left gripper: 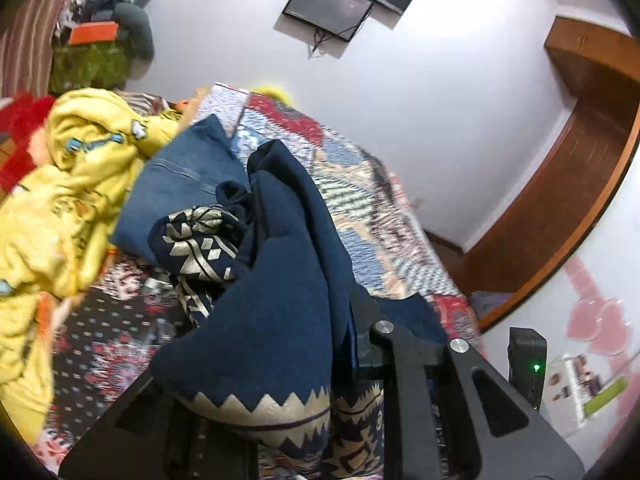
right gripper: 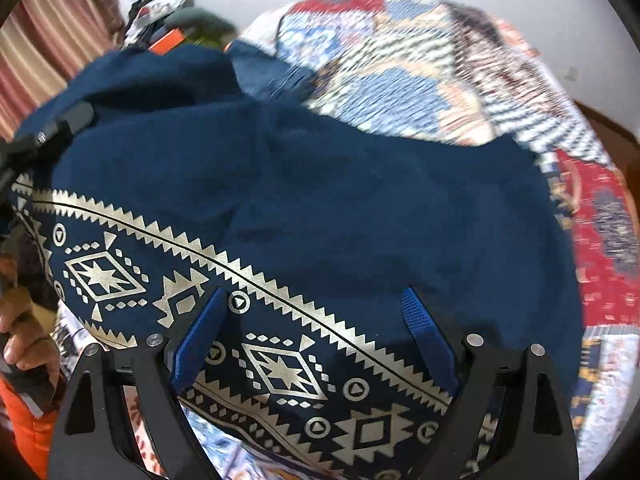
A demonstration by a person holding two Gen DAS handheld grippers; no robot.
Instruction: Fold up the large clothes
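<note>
The navy garment is judged to be soft, limp and fairly light, with a thick knit or fleece body that drapes in heavy folds and keeps no shape of its own. It is not expected to be slippery or fragile, but any part left unsupported will sag and bunch. The best places to take hold are judged to be the patterned hem band and the corners or side seams, where the cloth is doubled and a pinch will not slide off; two well-separated points along one edge would be needed for the cloth to be spread flat.

The garment is dark blue and plain over most of its surface, with a broad band of pale gold zigzags, diamonds, stars and small circled triangles along one edge. It is held up over the patterned quilt of the bed, partly lifted and partly heaped, with folded blue jeans just beyond it and a yellow garment to the left.

The left gripper is seen with its jaws nearly together and pinching a fold of the navy cloth, which hangs over them. The right gripper is held close above the patterned band with its jaws spread wide and its blue pads clear of the cloth; nothing is gripped by it.
</note>
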